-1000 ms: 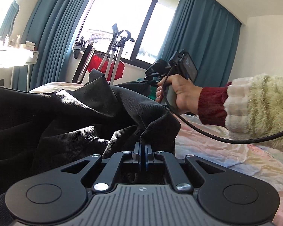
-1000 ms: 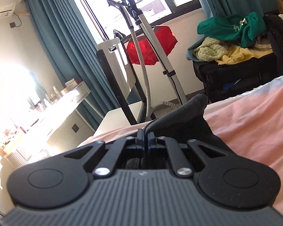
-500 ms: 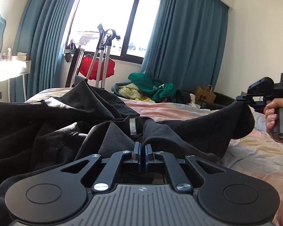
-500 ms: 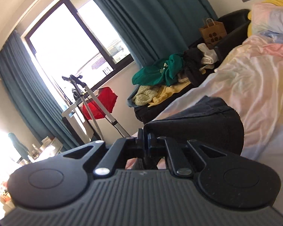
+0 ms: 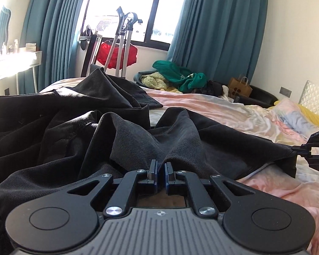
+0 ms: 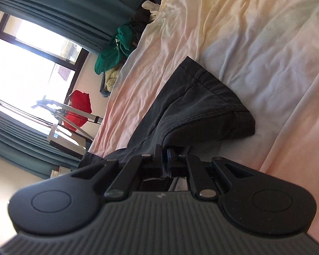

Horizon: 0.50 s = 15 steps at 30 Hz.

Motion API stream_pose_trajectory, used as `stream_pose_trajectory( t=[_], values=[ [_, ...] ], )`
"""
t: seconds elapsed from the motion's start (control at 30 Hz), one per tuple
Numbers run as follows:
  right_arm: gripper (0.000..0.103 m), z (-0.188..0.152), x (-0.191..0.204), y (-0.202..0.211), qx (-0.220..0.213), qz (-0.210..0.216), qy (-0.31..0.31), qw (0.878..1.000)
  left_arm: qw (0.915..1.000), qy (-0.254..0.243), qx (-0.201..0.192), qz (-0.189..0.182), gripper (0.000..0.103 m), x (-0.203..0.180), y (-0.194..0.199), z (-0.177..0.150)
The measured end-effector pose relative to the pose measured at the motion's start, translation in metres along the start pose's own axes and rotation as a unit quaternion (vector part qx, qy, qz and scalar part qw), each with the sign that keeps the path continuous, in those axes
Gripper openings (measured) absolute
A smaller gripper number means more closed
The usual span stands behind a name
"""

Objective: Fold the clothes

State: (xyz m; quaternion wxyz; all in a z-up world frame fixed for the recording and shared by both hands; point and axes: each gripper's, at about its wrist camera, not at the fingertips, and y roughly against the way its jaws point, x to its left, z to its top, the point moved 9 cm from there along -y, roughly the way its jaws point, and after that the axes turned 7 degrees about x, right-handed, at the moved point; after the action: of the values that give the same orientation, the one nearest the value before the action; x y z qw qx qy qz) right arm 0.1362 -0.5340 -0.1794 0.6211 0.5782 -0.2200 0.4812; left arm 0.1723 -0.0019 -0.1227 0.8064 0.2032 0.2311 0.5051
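Note:
Dark charcoal trousers (image 5: 138, 131) lie spread and rumpled across the pastel bed sheet (image 5: 234, 110). My left gripper (image 5: 160, 167) is shut on a fold of the trousers near their middle. My right gripper (image 6: 164, 156) is shut on the hem end of one trouser leg (image 6: 202, 106), held low over the sheet (image 6: 265, 53). In the left wrist view the right gripper (image 5: 302, 149) shows at the far right, pinching the leg end and stretching it out to the right.
A pile of green and yellow clothes (image 5: 176, 78) sits on a dark bench past the bed. A garment steamer stand (image 5: 123, 42) with a red item stands by the window. A paper bag (image 5: 240, 87) and a yellow pillow (image 5: 312, 114) are to the right.
My right gripper has pulled the trouser leg end out to the right and lowered it to the sheet, rolling onto its side. The leg is now stretched out. My left gripper kept its hold.

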Motion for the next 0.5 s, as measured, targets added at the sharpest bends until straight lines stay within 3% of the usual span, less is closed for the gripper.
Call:
stream_pose_trajectory(
  t=[0.13, 0.23, 0.3, 0.5],
  values=[
    [0.012, 0.008, -0.007, 0.0, -0.002, 0.025, -0.04, 0.999, 1.0, 0.007, 0.002, -0.004, 0.007, 0.002, -0.002, 0.001],
    [0.044, 0.01, -0.013, -0.005, -0.002, 0.036, -0.076, 0.996, 0.9999, 0.013, 0.003, -0.007, 0.007, 0.002, -0.003, 0.001],
    [0.074, 0.012, -0.016, -0.009, 0.0, 0.053, -0.098, 0.994, 0.9998, 0.016, 0.003, -0.009, 0.007, 0.002, -0.003, 0.002],
    [0.078, 0.02, -0.006, -0.026, 0.005, 0.12, -0.126, 0.985, 0.9999, 0.005, 0.009, -0.003, 0.008, 0.001, -0.004, 0.002]
  ],
)
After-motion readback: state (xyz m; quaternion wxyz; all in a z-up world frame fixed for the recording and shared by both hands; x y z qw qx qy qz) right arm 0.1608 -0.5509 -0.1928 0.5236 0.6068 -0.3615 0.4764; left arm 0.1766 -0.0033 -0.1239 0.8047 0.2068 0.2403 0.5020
